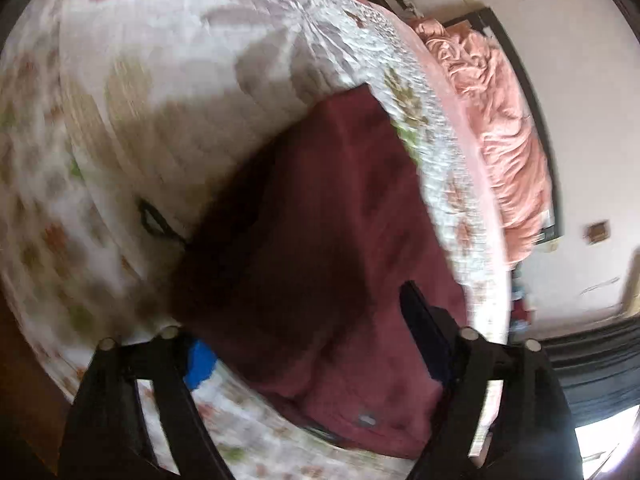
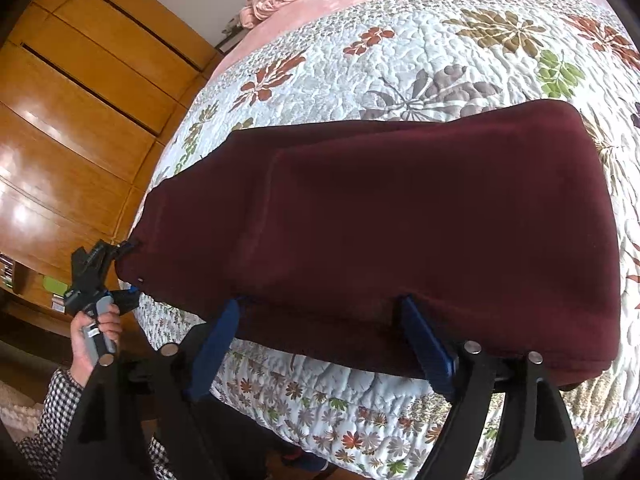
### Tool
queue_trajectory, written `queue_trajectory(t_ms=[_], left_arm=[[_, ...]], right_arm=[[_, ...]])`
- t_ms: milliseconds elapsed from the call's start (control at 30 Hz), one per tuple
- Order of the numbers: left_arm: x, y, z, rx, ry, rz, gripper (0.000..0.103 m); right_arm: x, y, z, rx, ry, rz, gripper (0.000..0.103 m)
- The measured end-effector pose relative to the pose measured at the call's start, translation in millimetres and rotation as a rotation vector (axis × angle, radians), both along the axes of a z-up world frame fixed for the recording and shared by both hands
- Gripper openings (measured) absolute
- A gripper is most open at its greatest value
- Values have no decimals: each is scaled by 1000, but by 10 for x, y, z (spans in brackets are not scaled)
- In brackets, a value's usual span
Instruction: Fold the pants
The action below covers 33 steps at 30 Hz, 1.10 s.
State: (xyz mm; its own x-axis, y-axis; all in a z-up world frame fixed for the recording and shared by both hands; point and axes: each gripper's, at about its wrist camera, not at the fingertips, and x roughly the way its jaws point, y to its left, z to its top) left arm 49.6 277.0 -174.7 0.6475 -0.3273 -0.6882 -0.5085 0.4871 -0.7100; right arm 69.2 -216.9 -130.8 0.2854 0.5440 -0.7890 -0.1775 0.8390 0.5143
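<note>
The dark maroon pants (image 2: 400,208) lie folded across the floral quilt on the bed (image 2: 400,48). My right gripper (image 2: 320,308) is wide open, its blue-padded fingers (image 2: 424,340) at the pants' near edge by the bed's side. My left gripper (image 2: 120,252) shows in the right wrist view at the pants' left corner, its tips against the cloth. In the blurred left wrist view the left gripper (image 1: 304,312) stands open over the pants (image 1: 320,240), one blue pad (image 1: 200,360) on the left and a dark finger (image 1: 424,332) on the right.
A crumpled pink blanket (image 1: 504,120) lies at the head of the bed. A wooden wardrobe (image 2: 80,100) stands beside the bed. My hand in a checkered sleeve (image 2: 60,400) holds the left gripper's handle.
</note>
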Motion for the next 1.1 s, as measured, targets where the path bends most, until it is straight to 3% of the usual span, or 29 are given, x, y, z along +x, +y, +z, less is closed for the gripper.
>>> queue_trajectory(t_ms=[133,200,267,367,467,733,1100], left_arm=[[-2,-6,71,14,3,16,47],[-7,113,-29,-60,26,45,43],[3,171,-76,-87,41,45,40],[53,94,11,-16,67,15,37],[77,61,104,-2,64,21,33],[196,-148,515,34,-94,-33,28],[398,-737,991,185,-233,-208,28]], right_arm=[[-11,3,5,1,-2,12,85],[-13,-23,0,19,2,6,85],[-14,-45,-7,34,4,4,85],[-19,-51,-6,34,2,6,85],[-21,-47,-13,13,-1,17,85],[-23,-33,-18,17,-7,25,87],[-58,-210,182,80,-44,-20,87]])
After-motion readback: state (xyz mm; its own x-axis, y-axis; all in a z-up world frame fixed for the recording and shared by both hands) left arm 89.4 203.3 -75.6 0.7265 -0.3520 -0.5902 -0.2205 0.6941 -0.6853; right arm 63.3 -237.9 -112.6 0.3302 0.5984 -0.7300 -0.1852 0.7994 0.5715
